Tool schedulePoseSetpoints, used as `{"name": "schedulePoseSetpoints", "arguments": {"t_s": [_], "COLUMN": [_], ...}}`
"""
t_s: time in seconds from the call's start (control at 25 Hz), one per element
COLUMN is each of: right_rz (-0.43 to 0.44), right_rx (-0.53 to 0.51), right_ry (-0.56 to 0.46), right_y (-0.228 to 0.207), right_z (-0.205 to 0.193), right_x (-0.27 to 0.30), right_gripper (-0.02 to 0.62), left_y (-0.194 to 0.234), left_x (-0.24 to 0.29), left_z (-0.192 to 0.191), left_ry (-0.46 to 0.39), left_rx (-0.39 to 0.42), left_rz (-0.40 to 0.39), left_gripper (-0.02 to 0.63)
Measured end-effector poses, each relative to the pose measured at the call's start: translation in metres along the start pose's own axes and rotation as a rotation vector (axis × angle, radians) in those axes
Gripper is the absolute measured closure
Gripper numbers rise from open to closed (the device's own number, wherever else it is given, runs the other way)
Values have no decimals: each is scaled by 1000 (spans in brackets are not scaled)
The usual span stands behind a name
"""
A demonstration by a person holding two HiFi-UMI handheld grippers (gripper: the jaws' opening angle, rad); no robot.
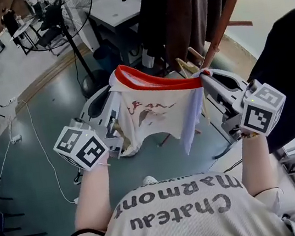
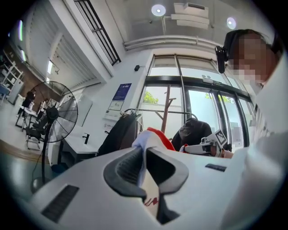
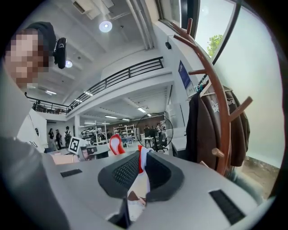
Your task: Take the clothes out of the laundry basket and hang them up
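Note:
A white T-shirt (image 1: 155, 116) with a red collar and a red print hangs stretched between my two grippers, held up at chest height. My left gripper (image 1: 114, 89) is shut on the shirt's left shoulder; in the left gripper view the white and red cloth (image 2: 150, 139) is pinched between the dark pads. At the other shoulder my right gripper (image 1: 204, 76) is shut on the shirt, and the right gripper view has cloth (image 3: 141, 166) squeezed in its jaws. Just beyond stands a wooden coat rack (image 1: 227, 10) with dark clothes (image 1: 175, 10) on it.
A pedestal fan (image 1: 67, 13) stands at the back left on the grey floor, its cable trailing left. A white table (image 1: 113, 9) is behind it. A dark garment (image 1: 289, 64) hangs at the right by the window. No laundry basket shows.

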State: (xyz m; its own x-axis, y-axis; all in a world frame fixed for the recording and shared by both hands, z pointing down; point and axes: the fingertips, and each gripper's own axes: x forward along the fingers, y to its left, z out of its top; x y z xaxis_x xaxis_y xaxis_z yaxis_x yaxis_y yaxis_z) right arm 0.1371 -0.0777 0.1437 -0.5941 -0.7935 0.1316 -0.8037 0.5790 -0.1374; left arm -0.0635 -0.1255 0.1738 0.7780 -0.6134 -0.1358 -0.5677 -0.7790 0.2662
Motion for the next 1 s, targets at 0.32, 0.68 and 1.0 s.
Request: {"name": "schedulePoseSetpoints", "arguments": {"t_s": [0.32, 0.68, 1.0], "right_rz": [63, -154, -278], "right_rx": [49, 17, -57], "right_ry": [-40, -139, -217], "right_y": [-24, -62, -109], "right_z": [-29, -15, 14], "right_x": [-124, -198, -198], "right_gripper": [546, 546, 546], "left_y": [-104, -164, -162], "left_x": [40, 78, 142], "left_z": [-36, -63, -59], "left_ry": [-92, -55, -26], "left_rx": [-5, 12, 16], "left_rz": [32, 1, -110], "left_gripper": [578, 580, 580]}}
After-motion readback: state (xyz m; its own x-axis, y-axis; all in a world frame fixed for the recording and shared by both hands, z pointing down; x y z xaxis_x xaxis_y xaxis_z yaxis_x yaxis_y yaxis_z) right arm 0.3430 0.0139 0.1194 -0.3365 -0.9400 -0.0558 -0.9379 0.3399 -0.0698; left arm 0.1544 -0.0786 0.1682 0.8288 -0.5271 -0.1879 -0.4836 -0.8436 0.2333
